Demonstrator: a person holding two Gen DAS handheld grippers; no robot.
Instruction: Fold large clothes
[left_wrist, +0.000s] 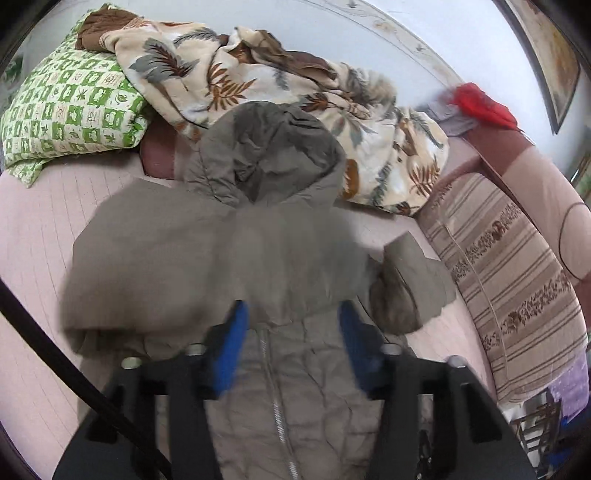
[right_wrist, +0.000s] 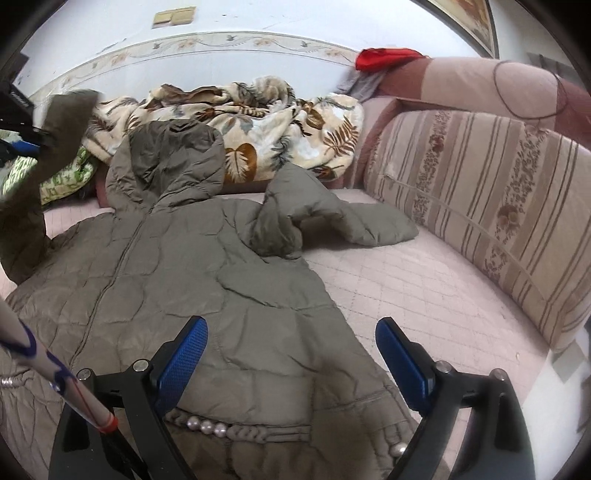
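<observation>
A grey-brown quilted hooded jacket (right_wrist: 177, 266) lies front up on the pink bed (right_wrist: 406, 280), zip closed, hood toward the wall. Its right sleeve (right_wrist: 332, 218) lies bent on the bed. In the right wrist view the left gripper (right_wrist: 22, 144) at the far left edge holds the left sleeve (right_wrist: 48, 147) lifted above the bed. In the left wrist view that sleeve (left_wrist: 221, 266) is a blurred mass draped over the blue fingers (left_wrist: 236, 343), above the jacket's zip (left_wrist: 273, 391). My right gripper (right_wrist: 291, 354) is open and empty above the jacket's lower right part.
A leaf-print blanket (right_wrist: 266, 129) and a green checked pillow (left_wrist: 70, 103) lie against the wall behind the hood. A striped cushion (right_wrist: 498, 206) lines the bed's right side, with red cloth (right_wrist: 384, 55) on the headboard. A pearl belt (right_wrist: 229, 430) crosses the jacket's hem.
</observation>
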